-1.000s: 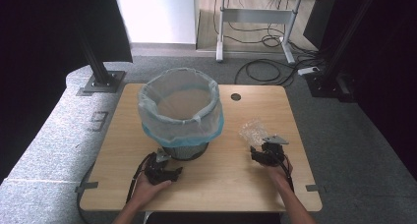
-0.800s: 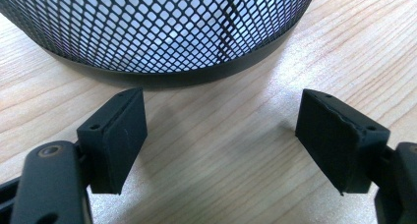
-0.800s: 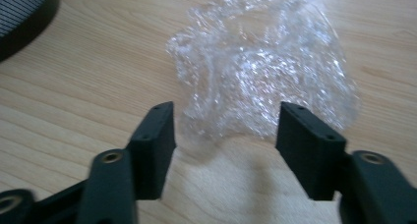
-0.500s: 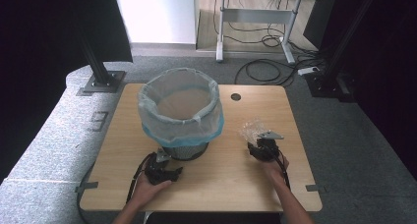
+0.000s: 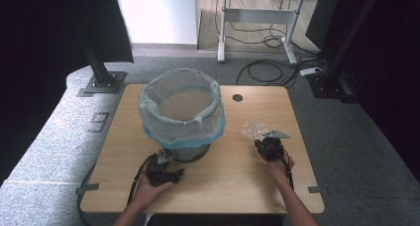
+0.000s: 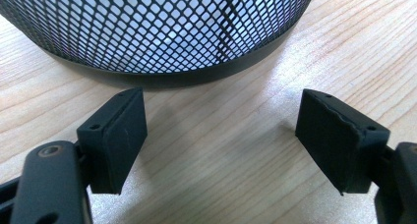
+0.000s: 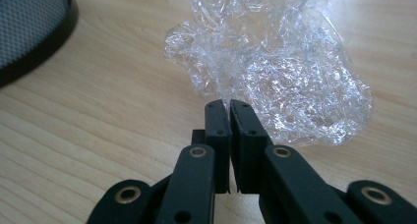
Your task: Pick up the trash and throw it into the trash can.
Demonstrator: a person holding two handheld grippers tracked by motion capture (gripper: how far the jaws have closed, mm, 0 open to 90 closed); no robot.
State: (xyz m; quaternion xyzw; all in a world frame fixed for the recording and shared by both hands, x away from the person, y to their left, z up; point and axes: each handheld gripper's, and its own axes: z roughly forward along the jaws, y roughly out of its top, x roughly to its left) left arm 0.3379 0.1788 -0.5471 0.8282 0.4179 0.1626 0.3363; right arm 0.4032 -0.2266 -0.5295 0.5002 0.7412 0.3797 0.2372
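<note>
On the wooden table (image 5: 233, 171): one mesh bin (image 5: 181, 116), one plastic wad (image 7: 275, 71), two hand-held grippers.

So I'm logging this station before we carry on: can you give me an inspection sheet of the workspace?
Surface: light wooden table, round dark grommet hole near far edge.
Job's things: crumpled clear plastic wrap lying on the table; black mesh wastebasket lined with a pale blue bag.
Clutter: nothing seen.
Grippers: left gripper open, aimed at the basket's base; right gripper has just been closing, fingers pinched on the wrap's near edge.
Cables: black cable trailing from left gripper; loose cables on the floor.
Surroundings: grey carpet, white-legged desk, black stands.
</note>
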